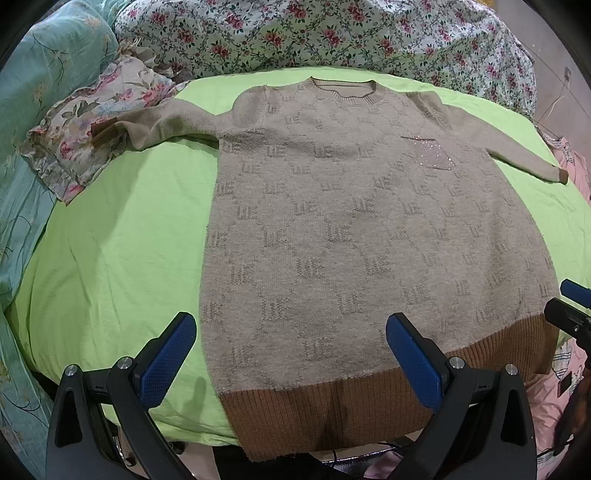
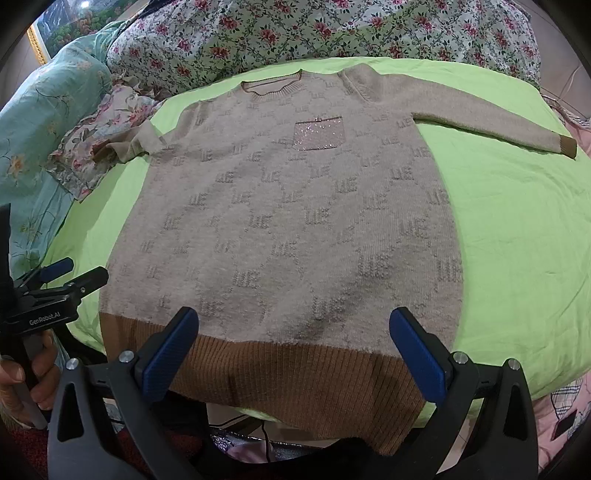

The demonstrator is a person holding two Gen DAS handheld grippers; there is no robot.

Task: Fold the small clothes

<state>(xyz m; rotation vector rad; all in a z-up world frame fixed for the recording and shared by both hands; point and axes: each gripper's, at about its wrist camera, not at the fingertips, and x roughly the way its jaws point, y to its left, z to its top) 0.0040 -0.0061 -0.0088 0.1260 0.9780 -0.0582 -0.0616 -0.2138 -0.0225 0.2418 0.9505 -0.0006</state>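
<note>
A beige knit sweater (image 1: 332, 221) with a brown ribbed hem (image 1: 332, 417) and a sparkly chest pocket (image 1: 430, 153) lies flat, front up, on a lime-green sheet (image 1: 110, 258). Both sleeves are spread outward; the left cuff (image 1: 105, 131) rests on a floral cloth. My left gripper (image 1: 291, 354) is open and empty, hovering over the hem's left part. My right gripper (image 2: 295, 350) is open and empty above the hem (image 2: 295, 376). The sweater (image 2: 295, 221) fills the right wrist view. Each gripper shows at the edge of the other's view.
A floral pillowcase (image 1: 85, 140) lies at the left of the sheet, a teal quilt (image 1: 33, 110) beyond it. A rose-print duvet (image 1: 332, 33) is bunched along the back. Pink fabric (image 1: 569, 387) lies at the right. The bed's near edge is just under the hem.
</note>
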